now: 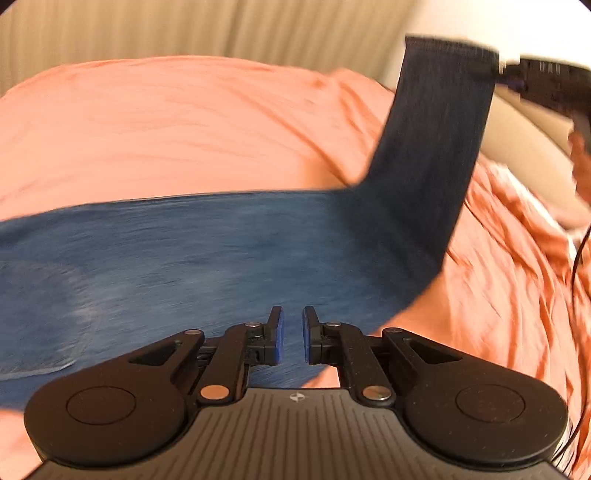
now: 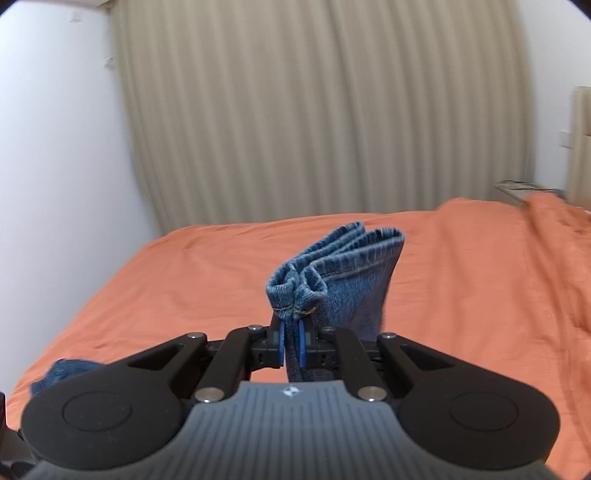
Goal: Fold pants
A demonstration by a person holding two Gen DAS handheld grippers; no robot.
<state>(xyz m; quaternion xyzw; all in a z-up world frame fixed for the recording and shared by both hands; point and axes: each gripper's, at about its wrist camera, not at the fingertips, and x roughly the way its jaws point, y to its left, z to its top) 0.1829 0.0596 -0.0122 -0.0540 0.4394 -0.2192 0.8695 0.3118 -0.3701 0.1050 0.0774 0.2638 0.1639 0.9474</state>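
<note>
- Left wrist view: lying blurred across the orange bedsheet [image 1: 184,122], the blue jeans [image 1: 184,258] stretching beneath the left gripper [image 1: 291,334]; hovering above the denim with a gap between its pads, gripping nothing; one leg rising up-right to the right gripper [image 1: 546,88]; hanging behind, a beige curtain [image 1: 184,29].
- Right wrist view: pinching the bunched hem of the jeans [image 2: 332,273], the right gripper [image 2: 291,345] clamping it above the bedsheet [image 2: 461,277]; standing behind, curtain [image 2: 314,110] and white wall [image 2: 55,129].
</note>
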